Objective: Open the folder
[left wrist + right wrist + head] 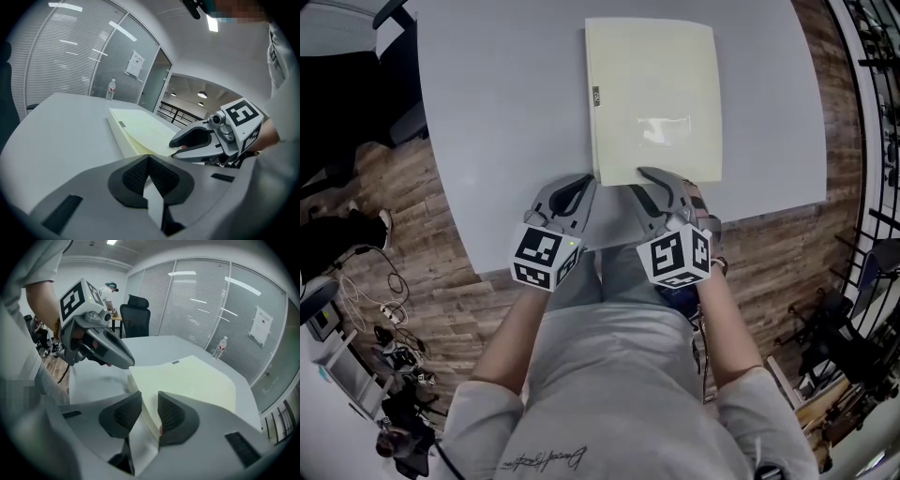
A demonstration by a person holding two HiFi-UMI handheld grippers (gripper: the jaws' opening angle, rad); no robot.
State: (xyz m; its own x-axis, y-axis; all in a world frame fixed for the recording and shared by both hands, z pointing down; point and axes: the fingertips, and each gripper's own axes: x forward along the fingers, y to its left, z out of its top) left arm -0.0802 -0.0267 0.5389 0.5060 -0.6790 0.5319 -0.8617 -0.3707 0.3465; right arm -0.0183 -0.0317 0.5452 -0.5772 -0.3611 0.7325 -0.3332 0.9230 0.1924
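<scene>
1. On the tabletop (506, 112), at 12 o'clock, lies the folder (654, 98), closed.
2. Right gripper (149, 403): fingers spread astride the folder's 6 o'clock edge, seemingly not pinching it.
3. Left gripper (149, 160): fingers pressed together, empty, at the folder's 7 o'clock.

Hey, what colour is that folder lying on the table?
The folder is pale yellow, almost cream. The head view shows it best.

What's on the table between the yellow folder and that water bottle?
Nothing. In the right gripper view only bare grey table runs from the folder to the water bottle. The left gripper view shows the same.
</scene>
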